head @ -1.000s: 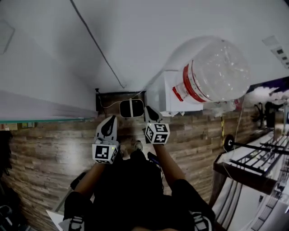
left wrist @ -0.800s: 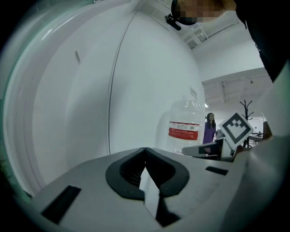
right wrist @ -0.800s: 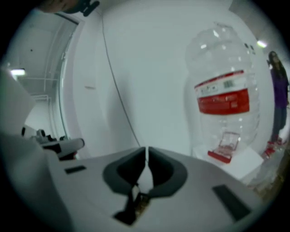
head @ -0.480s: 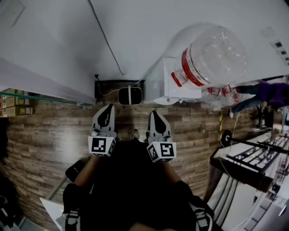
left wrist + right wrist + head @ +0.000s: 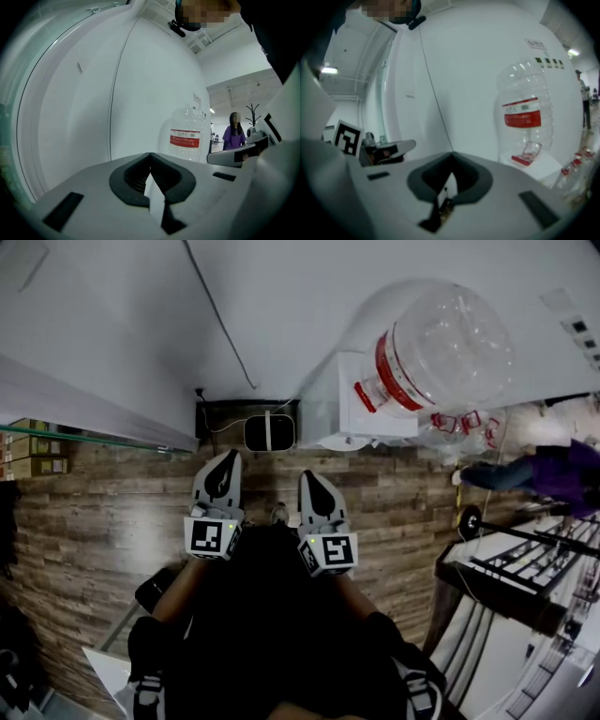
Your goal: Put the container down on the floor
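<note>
A small dark container [image 5: 269, 432] with a pale band down its middle stands on the floor against the white wall. Neither gripper touches it. My left gripper [image 5: 225, 457] and right gripper [image 5: 307, 474] hang side by side just short of it, in front of my body. Both point toward the wall. In the left gripper view the left gripper [image 5: 150, 154] has its jaws together with nothing between them. The right gripper [image 5: 451, 153] is shut and empty too. The container is out of sight in both gripper views.
A large clear water bottle [image 5: 441, 348] with a red label sits on a white dispenser [image 5: 342, 413] to the right of the container. Small bottles [image 5: 459, 426] lie beside it. A person in purple [image 5: 562, 470] and a metal rack [image 5: 525, 568] are at the right.
Both grippers have drawn back from the container toward my body, the right one more, and now sit level with each other. The person in purple has moved along the right side.
</note>
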`<action>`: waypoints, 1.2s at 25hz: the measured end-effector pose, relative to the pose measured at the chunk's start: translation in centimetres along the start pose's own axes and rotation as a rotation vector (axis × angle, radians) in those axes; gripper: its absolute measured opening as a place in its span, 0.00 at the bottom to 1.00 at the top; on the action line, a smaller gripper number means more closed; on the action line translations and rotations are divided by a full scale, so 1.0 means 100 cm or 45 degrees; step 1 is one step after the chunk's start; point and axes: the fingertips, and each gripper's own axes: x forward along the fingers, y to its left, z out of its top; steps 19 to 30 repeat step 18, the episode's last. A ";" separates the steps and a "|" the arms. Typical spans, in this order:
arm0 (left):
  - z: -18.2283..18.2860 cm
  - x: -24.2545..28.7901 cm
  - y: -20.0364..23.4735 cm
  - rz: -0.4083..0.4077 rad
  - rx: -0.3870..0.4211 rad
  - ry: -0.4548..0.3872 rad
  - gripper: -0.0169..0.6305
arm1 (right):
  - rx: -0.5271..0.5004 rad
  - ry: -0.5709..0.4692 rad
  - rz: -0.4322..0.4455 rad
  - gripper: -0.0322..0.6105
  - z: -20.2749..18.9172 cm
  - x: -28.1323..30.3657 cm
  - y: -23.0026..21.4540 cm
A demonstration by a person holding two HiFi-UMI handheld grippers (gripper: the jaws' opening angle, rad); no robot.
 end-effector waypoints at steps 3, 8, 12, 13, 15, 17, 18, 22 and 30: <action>-0.003 0.001 0.001 0.000 -0.002 0.021 0.07 | -0.005 0.002 -0.011 0.10 0.000 0.001 -0.003; 0.000 0.000 0.003 0.006 0.002 0.012 0.07 | -0.008 0.008 -0.025 0.10 0.000 0.002 -0.005; 0.003 0.001 0.005 0.015 -0.002 0.016 0.07 | -0.011 0.027 -0.026 0.10 -0.002 0.001 -0.004; 0.002 0.000 0.005 0.008 0.002 0.006 0.07 | -0.013 0.033 -0.026 0.10 -0.003 0.001 -0.005; 0.002 0.000 0.004 -0.008 0.019 -0.011 0.07 | -0.009 0.049 -0.029 0.10 -0.005 0.001 -0.005; 0.000 0.000 0.003 -0.015 0.024 -0.012 0.07 | -0.004 0.053 -0.029 0.10 -0.006 0.001 -0.006; 0.000 0.000 0.003 -0.017 0.025 -0.011 0.07 | -0.002 0.053 -0.028 0.10 -0.006 0.001 -0.006; 0.000 0.000 0.003 -0.017 0.025 -0.011 0.07 | -0.002 0.053 -0.028 0.10 -0.006 0.001 -0.006; 0.000 0.000 0.003 -0.017 0.025 -0.011 0.07 | -0.002 0.053 -0.028 0.10 -0.006 0.001 -0.006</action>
